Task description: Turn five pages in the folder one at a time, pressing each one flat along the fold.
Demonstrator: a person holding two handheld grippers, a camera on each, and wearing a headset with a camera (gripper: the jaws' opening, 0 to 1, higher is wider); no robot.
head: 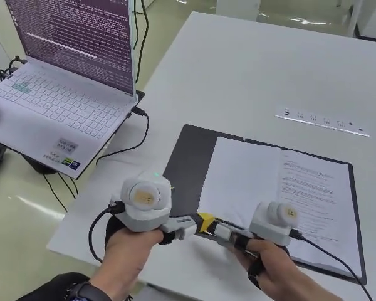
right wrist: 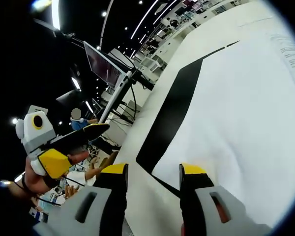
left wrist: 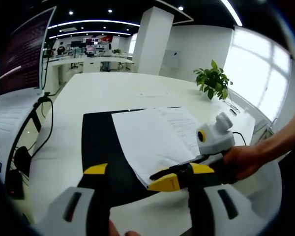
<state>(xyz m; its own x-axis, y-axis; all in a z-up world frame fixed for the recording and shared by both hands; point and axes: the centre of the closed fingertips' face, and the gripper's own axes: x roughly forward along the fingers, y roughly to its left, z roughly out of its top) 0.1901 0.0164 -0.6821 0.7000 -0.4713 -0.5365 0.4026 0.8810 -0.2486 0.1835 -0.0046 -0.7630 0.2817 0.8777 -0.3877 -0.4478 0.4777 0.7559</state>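
One laptop far left. Two tools: left tool, jaws wide apart, empty, at near edge of one open folder lying at counter front. Right tool, jaws apart, nothing gripped, over blank page corner.

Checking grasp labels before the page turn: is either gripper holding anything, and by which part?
Nothing is held. The left gripper and right gripper are both open; the right one's jaws flank the blank page's near corner without closing on it.
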